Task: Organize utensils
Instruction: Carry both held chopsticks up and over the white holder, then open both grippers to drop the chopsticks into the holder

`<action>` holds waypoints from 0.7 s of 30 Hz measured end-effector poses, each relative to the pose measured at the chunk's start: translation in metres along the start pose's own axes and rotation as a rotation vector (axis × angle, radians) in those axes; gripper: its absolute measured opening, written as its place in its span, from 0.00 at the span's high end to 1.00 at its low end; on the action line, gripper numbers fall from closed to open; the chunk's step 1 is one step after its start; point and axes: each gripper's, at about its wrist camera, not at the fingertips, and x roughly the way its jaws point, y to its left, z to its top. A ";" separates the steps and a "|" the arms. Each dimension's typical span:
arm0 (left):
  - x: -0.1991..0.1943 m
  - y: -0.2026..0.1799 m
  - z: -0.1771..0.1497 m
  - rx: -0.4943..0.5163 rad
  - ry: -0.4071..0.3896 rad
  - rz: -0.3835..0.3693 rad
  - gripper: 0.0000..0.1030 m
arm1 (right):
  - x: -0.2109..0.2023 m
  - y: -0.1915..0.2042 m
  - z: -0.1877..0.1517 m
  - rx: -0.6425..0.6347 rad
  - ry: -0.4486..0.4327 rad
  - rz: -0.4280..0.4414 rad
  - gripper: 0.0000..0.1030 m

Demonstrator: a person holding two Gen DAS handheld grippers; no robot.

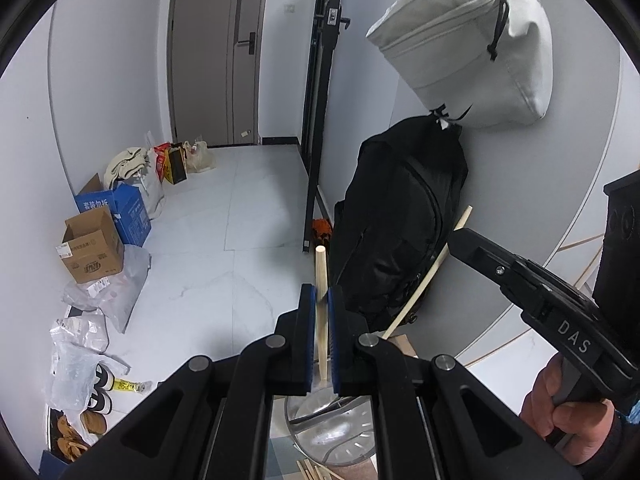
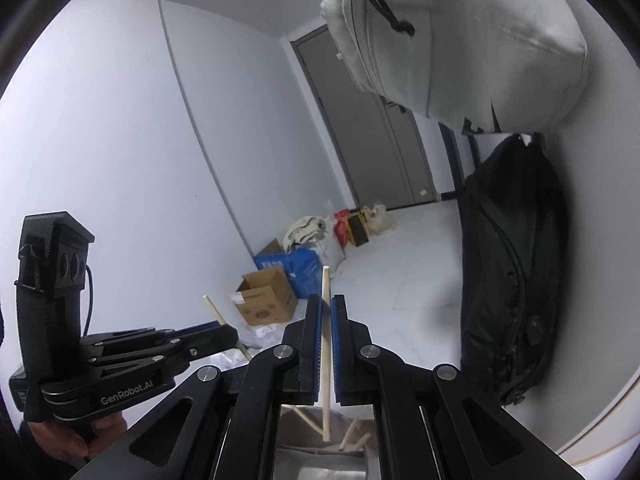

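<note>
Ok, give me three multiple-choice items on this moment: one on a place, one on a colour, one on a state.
1. Where is the black backpack?
A. leaning against the wall below the grey bag
B. inside the cardboard box
C. lying by the door

2. What colour are the left gripper's pads?
A. red
B. blue
C. white

3. What is the right gripper doing?
A. standing wide open
B. shut on nothing
C. shut on a wooden chopstick

Answers:
1 A, it stands propped on the wall under the hanging bag.
2 B, blue strips line both fingers.
3 C, the stick runs between the closed pads.
</note>
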 end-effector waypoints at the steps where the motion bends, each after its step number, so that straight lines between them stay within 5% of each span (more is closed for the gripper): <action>1: 0.003 0.000 -0.001 0.000 0.006 -0.002 0.98 | 0.003 -0.001 -0.002 0.000 0.003 -0.004 0.96; 9: 0.021 0.000 -0.005 0.003 0.049 -0.028 0.98 | 0.019 -0.006 -0.016 -0.024 0.030 -0.006 0.96; 14: 0.035 0.007 -0.012 0.011 0.068 -0.166 0.98 | 0.027 -0.010 -0.033 -0.027 0.056 0.023 0.96; 21: 0.042 0.012 -0.016 0.004 0.093 -0.240 0.97 | 0.028 -0.020 -0.055 -0.017 0.106 0.070 0.93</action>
